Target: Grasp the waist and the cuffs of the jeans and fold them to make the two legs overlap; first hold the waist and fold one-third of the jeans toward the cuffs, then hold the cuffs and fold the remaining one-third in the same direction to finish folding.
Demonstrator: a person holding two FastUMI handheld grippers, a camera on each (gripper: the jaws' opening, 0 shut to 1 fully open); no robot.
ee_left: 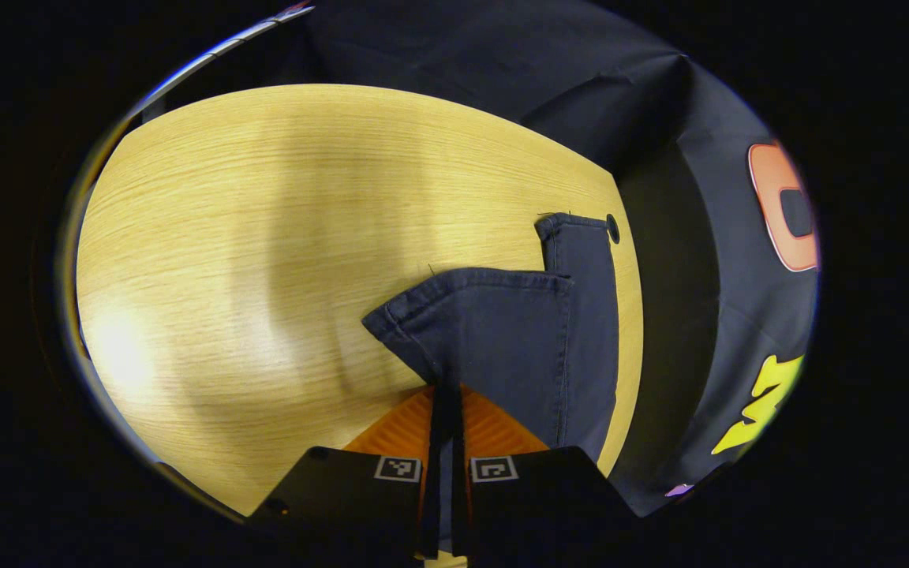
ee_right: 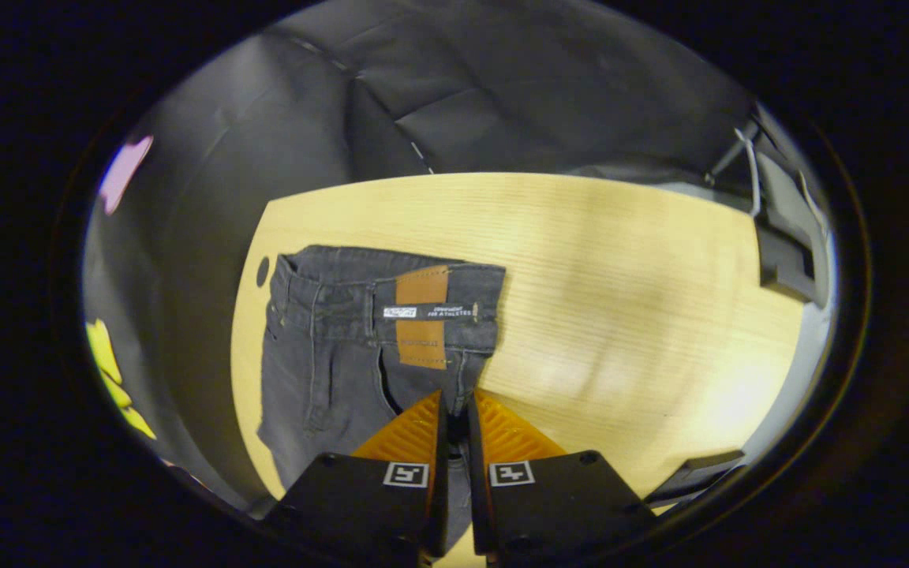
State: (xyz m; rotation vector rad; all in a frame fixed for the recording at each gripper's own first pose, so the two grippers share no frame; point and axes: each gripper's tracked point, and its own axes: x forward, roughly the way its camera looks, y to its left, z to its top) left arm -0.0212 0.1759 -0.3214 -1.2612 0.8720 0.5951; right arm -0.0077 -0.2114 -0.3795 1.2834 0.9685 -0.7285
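Left gripper (ee_left: 446,410) fingers pinch the jeans (ee_left: 518,339) cuff; right gripper (ee_right: 454,418) fingers clamp denim below the waistband (ee_right: 391,304) on the bench (ee_right: 620,300).

Tongs pinched on dark jeans at the worktop's edge.
The right tongs (ee_right: 454,410) are closed with denim between both fingers; the jeans (ee_right: 320,355) lie flat on the wooden worktop (ee_right: 620,300), waistband (ee_right: 328,304) with its tan patch (ee_right: 421,317) facing away.
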